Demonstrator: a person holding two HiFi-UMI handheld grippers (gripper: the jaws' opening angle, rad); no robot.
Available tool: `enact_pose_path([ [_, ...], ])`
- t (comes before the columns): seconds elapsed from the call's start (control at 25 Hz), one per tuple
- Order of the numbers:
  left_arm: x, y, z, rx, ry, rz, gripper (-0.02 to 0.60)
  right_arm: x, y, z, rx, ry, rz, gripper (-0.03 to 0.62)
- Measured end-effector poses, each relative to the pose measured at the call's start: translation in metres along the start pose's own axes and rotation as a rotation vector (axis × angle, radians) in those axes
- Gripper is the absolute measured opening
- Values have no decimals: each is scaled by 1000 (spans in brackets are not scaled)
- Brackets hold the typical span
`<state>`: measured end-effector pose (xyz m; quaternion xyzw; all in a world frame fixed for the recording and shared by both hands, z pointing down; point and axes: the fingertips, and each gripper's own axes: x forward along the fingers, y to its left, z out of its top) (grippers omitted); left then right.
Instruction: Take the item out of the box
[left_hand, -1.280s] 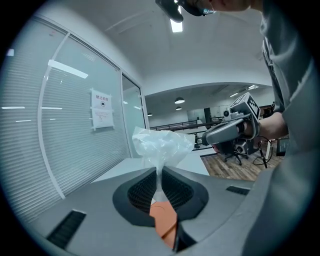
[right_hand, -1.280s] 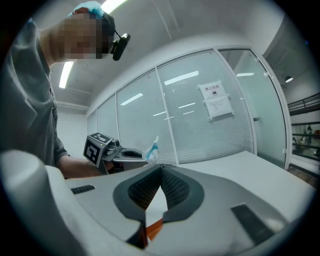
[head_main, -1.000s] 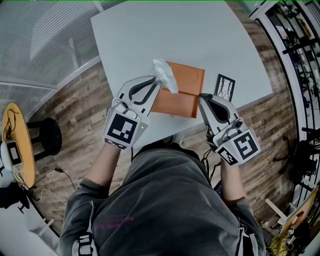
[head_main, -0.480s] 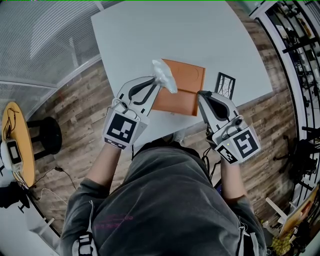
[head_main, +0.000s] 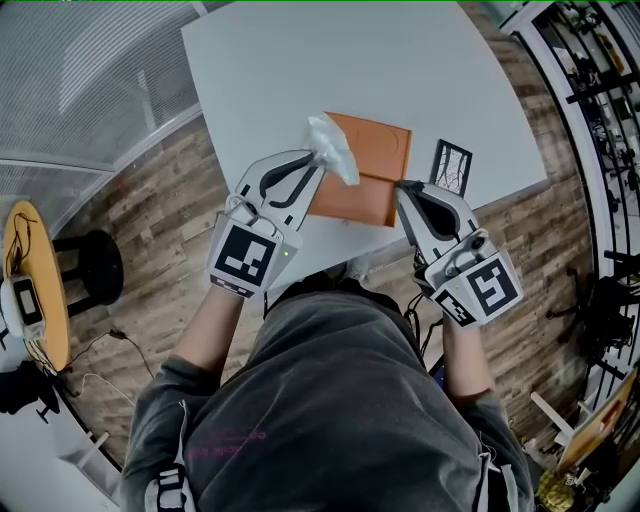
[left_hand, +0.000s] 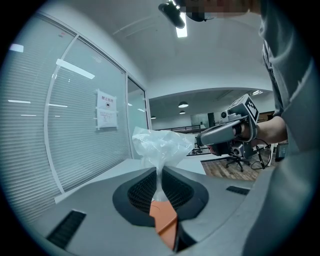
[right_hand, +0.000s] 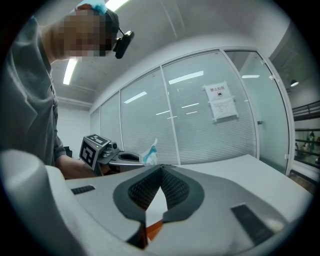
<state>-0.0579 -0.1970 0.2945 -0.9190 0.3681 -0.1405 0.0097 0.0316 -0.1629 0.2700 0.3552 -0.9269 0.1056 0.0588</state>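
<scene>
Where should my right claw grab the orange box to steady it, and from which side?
Probably the box by its near right corner, coming low from the near right. It lies flat and thin, so only an edge fits the jaws; that corner is bare beside the right claw, while the left claw, holding the bag, covers the left.

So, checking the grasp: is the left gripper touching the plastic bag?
Touching. Left gripper view: the left gripper pinches the plastic bag at its neck.

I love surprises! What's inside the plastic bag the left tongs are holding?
The plastic bag looks crumpled and empty. Its lower end is hidden, squeezed inside the left tongs.
</scene>
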Motion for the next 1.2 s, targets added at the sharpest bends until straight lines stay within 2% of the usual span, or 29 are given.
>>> enact_pose_path([
  [1.2, 6, -6, 5, 5, -1, -14, 35, -1, -5, -4, 20, 3, 13, 3],
])
